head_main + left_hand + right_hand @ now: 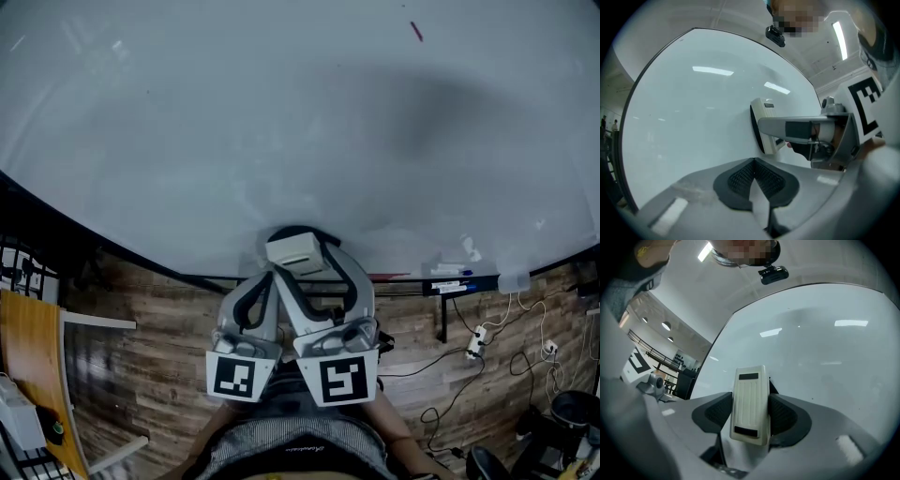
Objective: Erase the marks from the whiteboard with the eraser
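The whiteboard (281, 122) fills most of the head view, with one short red mark (415, 31) near its top right. My right gripper (304, 269) is shut on the cream eraser (292, 249), which lies against the board low down, just above the tray. In the right gripper view the eraser (750, 404) stands between both pads, the board (825, 357) behind it. My left gripper (262, 281) is shut on nothing, close beside the right one. Its view shows the pads (740, 178) meeting, with the eraser (764, 124) side-on against the board (693, 108).
A marker tray (450, 277) with several pens runs under the board at the right. A power strip and cables (478, 337) lie on the wooden floor (159, 347). An orange-topped table (28, 356) stands at the left. The person's torso (291, 445) is at the bottom.
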The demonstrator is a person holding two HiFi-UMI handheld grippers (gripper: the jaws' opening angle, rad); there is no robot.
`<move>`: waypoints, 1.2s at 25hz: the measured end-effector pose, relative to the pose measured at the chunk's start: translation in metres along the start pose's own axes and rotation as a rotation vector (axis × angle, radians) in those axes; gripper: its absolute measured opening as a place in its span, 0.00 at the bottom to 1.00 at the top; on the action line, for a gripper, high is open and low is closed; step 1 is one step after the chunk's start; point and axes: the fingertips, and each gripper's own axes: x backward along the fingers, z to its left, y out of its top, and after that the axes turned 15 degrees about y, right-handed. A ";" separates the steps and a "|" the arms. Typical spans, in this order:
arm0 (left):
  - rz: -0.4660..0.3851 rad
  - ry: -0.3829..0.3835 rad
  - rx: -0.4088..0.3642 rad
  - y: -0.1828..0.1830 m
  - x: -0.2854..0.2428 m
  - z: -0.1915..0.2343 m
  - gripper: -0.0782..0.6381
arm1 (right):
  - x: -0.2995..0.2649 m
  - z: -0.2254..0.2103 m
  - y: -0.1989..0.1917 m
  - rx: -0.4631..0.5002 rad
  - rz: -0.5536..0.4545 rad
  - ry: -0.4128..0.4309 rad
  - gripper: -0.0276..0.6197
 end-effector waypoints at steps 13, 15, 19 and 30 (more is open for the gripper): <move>0.013 0.077 0.042 -0.006 0.006 -0.045 0.11 | 0.029 -0.024 -0.004 0.004 -0.007 0.078 0.44; 0.013 0.071 0.041 -0.005 0.006 -0.045 0.11 | 0.029 -0.025 -0.003 0.000 -0.010 0.069 0.44; 0.013 0.049 0.039 -0.005 0.004 -0.043 0.11 | 0.027 -0.024 -0.003 -0.012 -0.020 0.039 0.44; -0.030 -0.109 0.027 0.006 -0.009 -0.048 0.11 | 0.026 -0.024 -0.002 0.003 0.003 -0.031 0.44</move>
